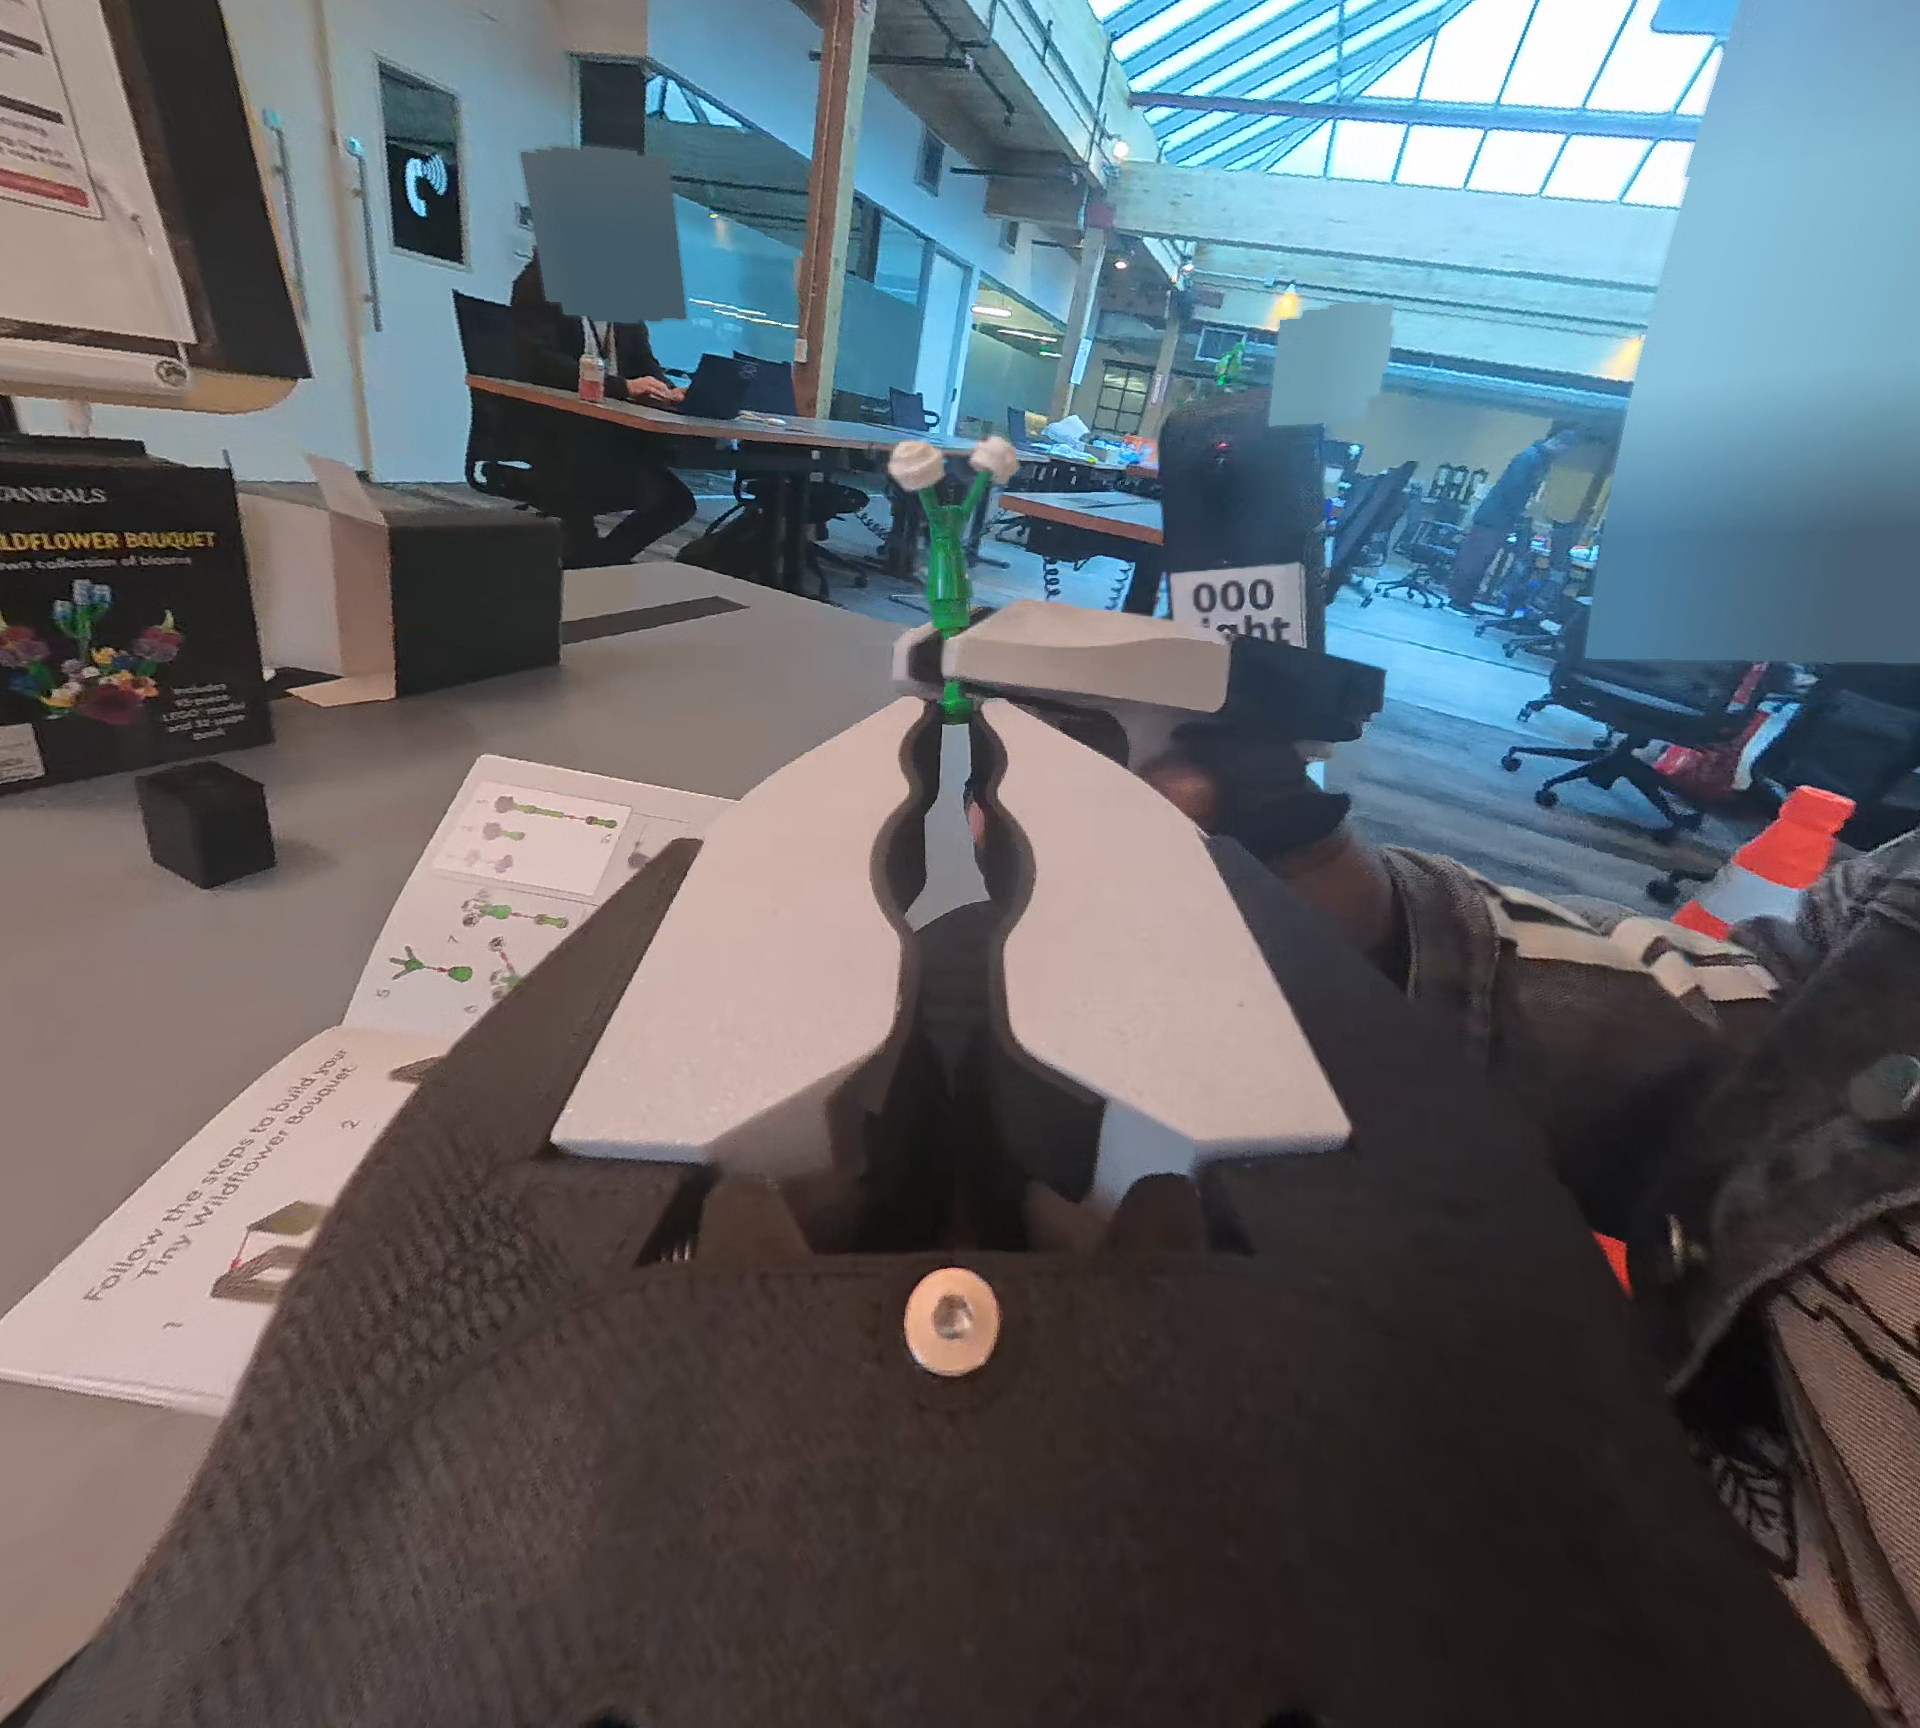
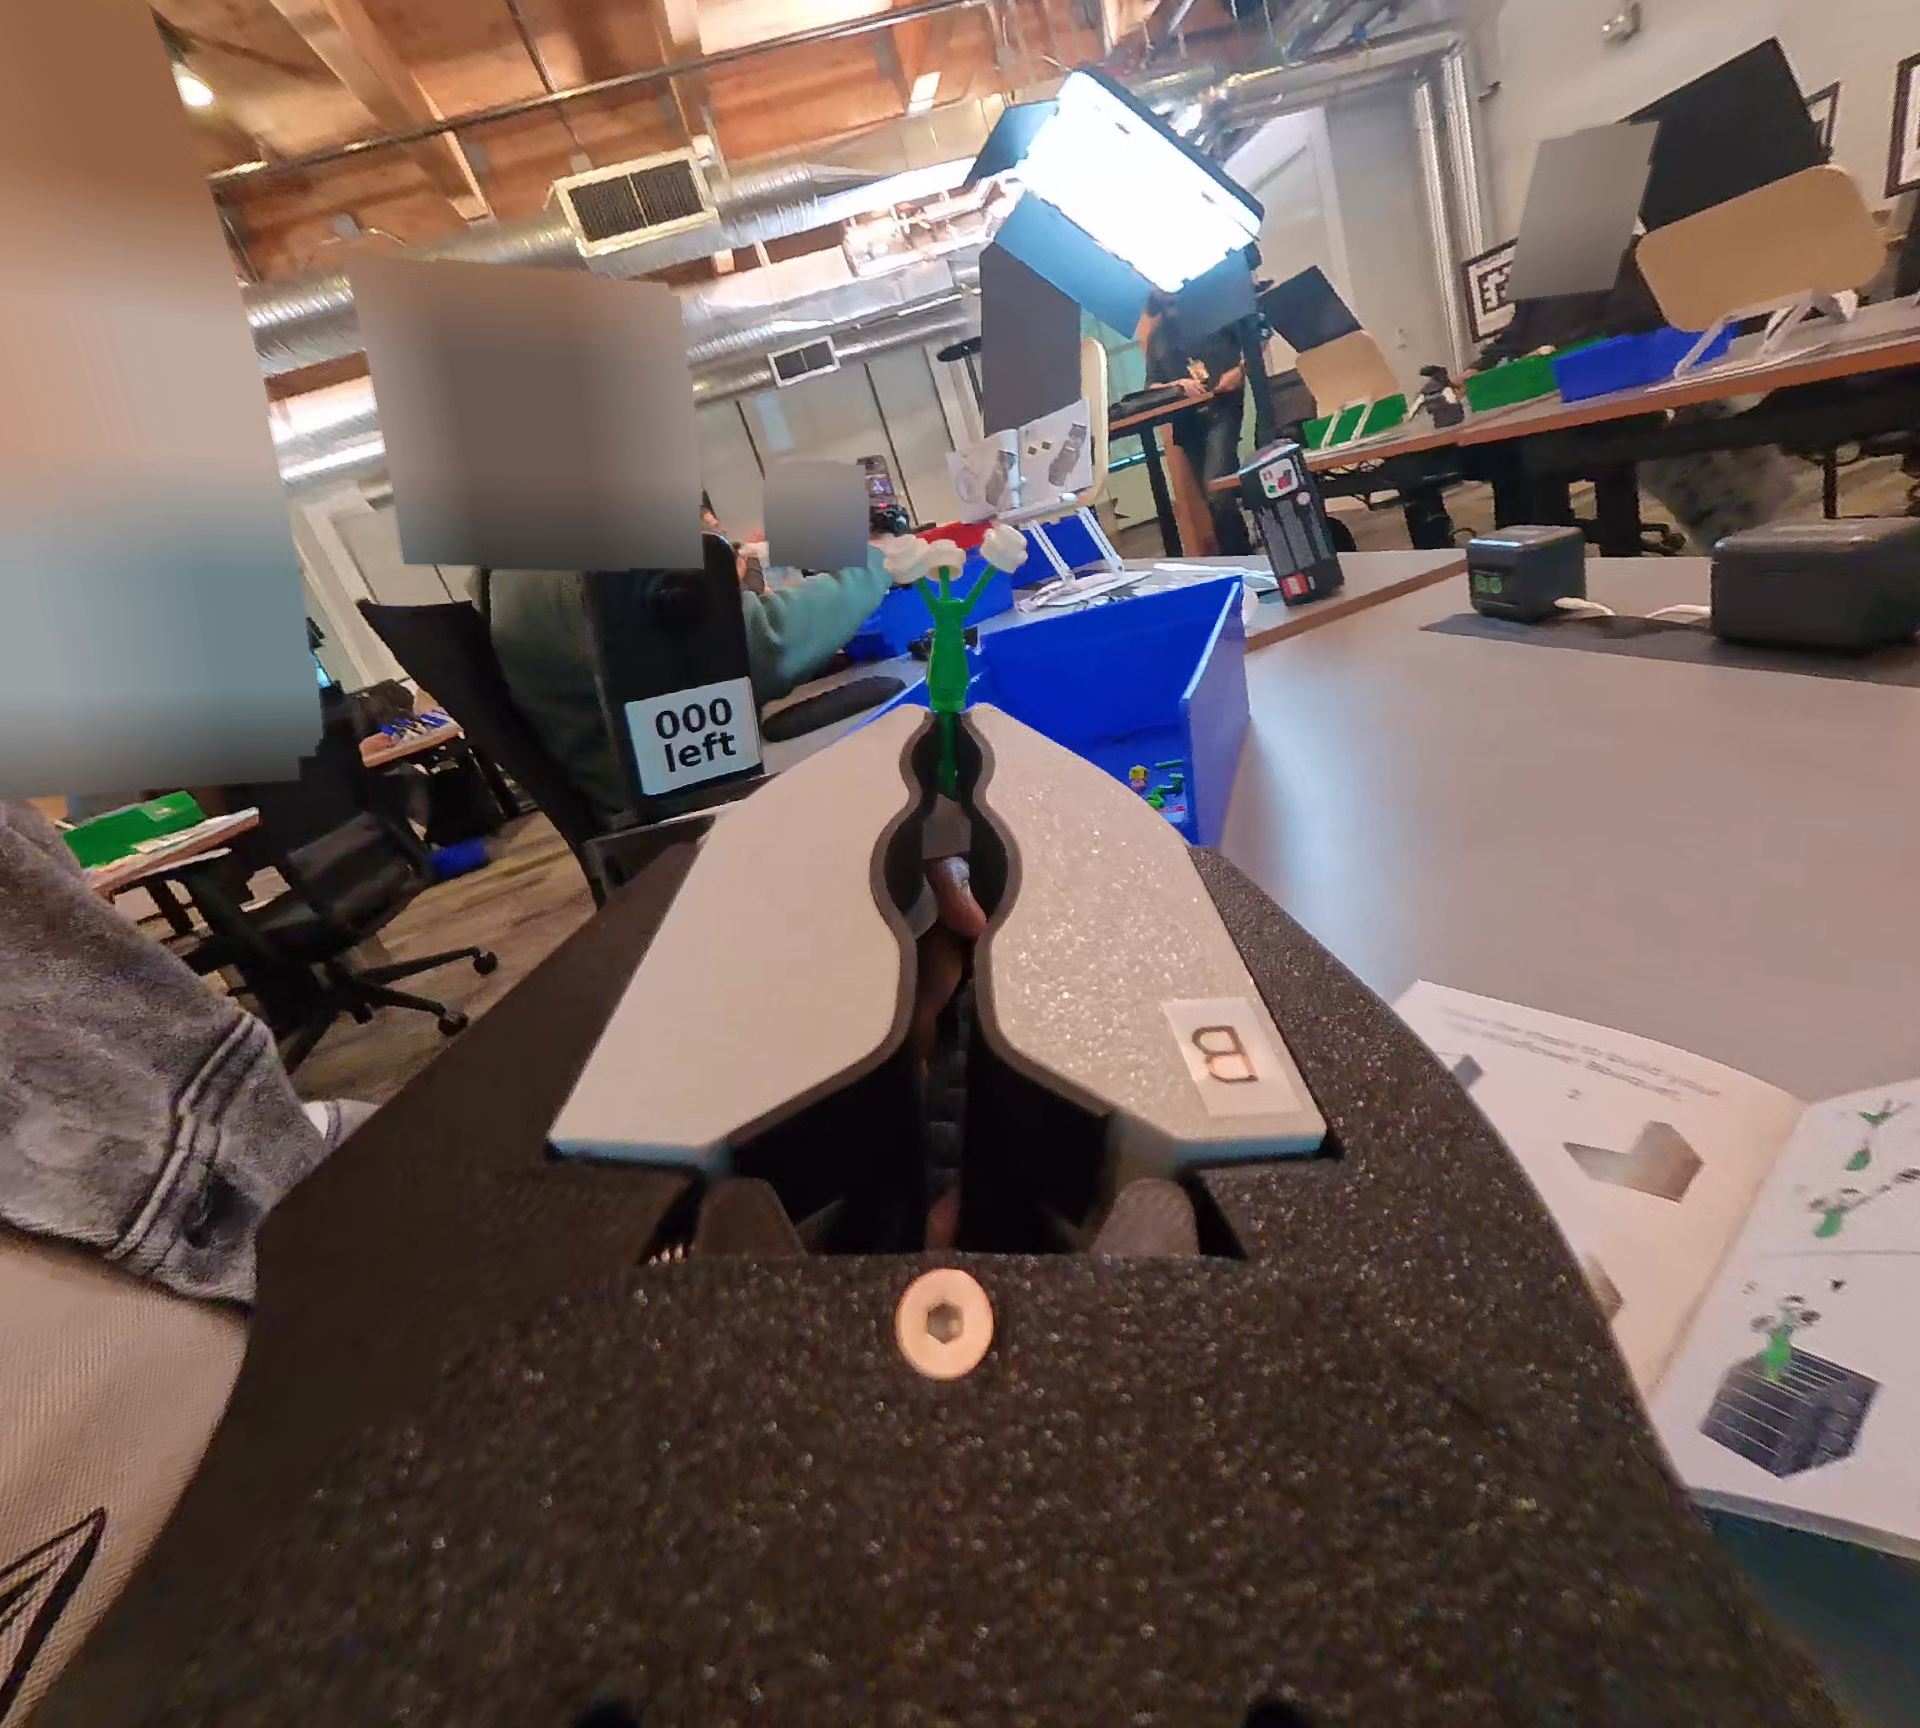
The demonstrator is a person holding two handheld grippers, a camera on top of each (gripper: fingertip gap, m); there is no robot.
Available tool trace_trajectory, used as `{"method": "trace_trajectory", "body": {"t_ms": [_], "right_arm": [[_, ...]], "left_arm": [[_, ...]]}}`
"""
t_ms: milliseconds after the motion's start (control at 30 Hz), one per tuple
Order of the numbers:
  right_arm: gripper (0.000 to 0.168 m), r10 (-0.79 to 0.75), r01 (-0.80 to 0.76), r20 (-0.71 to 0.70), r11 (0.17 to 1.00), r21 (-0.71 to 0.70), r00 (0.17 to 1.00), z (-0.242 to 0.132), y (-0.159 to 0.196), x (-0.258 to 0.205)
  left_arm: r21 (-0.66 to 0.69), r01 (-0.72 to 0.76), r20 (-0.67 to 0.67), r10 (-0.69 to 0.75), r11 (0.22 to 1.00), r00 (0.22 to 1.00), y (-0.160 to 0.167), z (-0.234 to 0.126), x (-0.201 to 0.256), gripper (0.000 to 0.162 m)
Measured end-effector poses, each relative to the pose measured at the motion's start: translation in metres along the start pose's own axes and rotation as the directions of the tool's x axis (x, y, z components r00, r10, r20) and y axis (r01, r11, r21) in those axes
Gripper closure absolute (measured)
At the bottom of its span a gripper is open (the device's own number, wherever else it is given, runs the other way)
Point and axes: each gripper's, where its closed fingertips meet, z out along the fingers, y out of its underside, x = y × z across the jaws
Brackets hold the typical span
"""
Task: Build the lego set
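Both tools pinch one green flower stem in mid-air

The left tool (image 1: 954, 722) and right tool (image 2: 948, 722) are each clamped on the lower part of the flower stem (image 1: 948, 572), held above the counter (image 1: 665, 702) beside the instruction booklet (image 1: 312, 1128). Probably a regrasp: release one tool only while the other grips firmly, sparing the white blossoms (image 2: 951, 551).

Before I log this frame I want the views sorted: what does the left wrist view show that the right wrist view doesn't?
Left wrist view only: the black set box, a small black cube on the grey table, and an orange cone.

Right wrist view only: a blue bin holding loose pieces, and a lit panel lamp.

Both: the green flower stem with white blossoms, pinched by both tongs, left and right, and the open instruction booklet.
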Motion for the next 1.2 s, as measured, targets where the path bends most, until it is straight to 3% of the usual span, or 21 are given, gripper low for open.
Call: {"method": "trace_trajectory", "body": {"t_ms": [400,633,900,1067,1200], "right_arm": [[0.166,0.03,-0.028,0.048,0.998,-0.048,0.998,0.007,0.007,0.028],[0.166,-0.014,0.016,0.031,0.996,-0.09,0.999,0.004,0.015,0.046],[0.166,-0.038,0.045,0.152,0.998,-0.043,0.988,-0.003,0.018,0.046],[0.166,-0.02,0.018,0.126,1.0,0.022,0.992,-0.009,0.012,0.054],[0.166,-0.008,0.009,0.105,1.0,-0.009,0.994,-0.007,0.017,0.058]], "left_arm": [[0.031,0.105,-0.015,-0.105,0.994,0.994,0.011,0.0,-0.032,0.155],[0.065,0.197,-0.019,-0.196,0.978,0.98,0.014,-0.008,-0.047,0.142],[0.12,0.228,-0.114,-0.215,0.966,0.97,0.008,-0.015,-0.038,0.134],[0.15,0.279,-0.132,-0.26,0.948,0.956,0.005,-0.019,-0.041,0.132],[0.155,0.3,-0.15,-0.278,0.941,0.949,0.004,-0.02,-0.041,0.128]]}}
